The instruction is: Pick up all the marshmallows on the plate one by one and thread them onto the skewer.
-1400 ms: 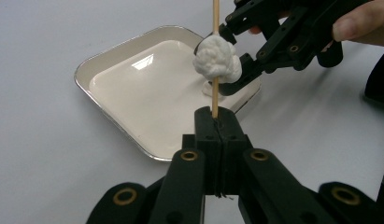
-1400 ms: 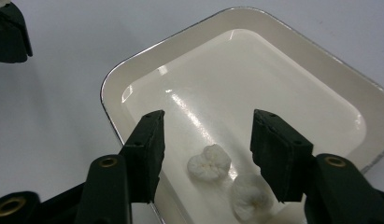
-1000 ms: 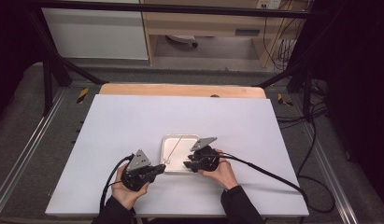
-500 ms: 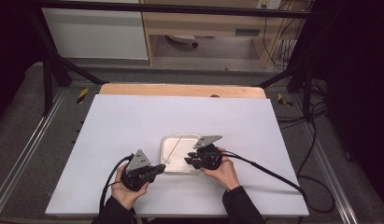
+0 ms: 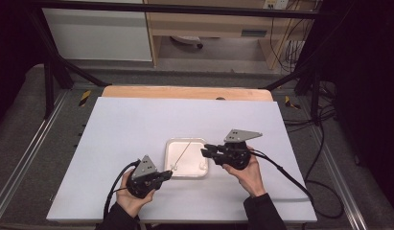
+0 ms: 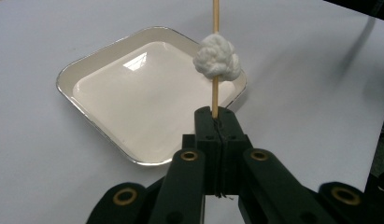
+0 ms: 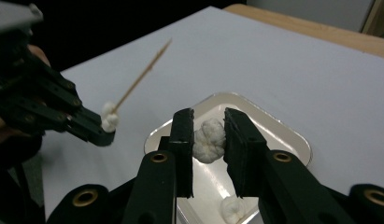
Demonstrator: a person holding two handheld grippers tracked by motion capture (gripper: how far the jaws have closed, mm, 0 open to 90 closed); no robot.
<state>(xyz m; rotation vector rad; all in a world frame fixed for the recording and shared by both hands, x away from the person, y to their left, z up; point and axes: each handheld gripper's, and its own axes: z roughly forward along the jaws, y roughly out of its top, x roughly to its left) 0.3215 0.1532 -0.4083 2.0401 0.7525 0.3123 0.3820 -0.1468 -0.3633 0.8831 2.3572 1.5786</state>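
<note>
White marshmallow [image 7: 208, 140] pinched in right gripper [image 7: 207, 135]; left gripper [image 6: 216, 122] clamps skewer [image 6: 215, 95].

Left gripper [image 5: 168, 174] clamped, right gripper [image 5: 204, 151] pinching

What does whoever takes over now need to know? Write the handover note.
Left gripper: shut on the skewer, stick pointing out over the tray. One marshmallow is already threaded, sitting low near the jaws.
Right gripper: shut on a second marshmallow, held above the tray; its jaws have just been closing on it.
Tray: on the white table, between the hands. One more marshmallow lies in it.
Done: one piece skewered, second picked up.
Left: push the held piece onto the skewer tip, then likely the one in the tray.
</note>
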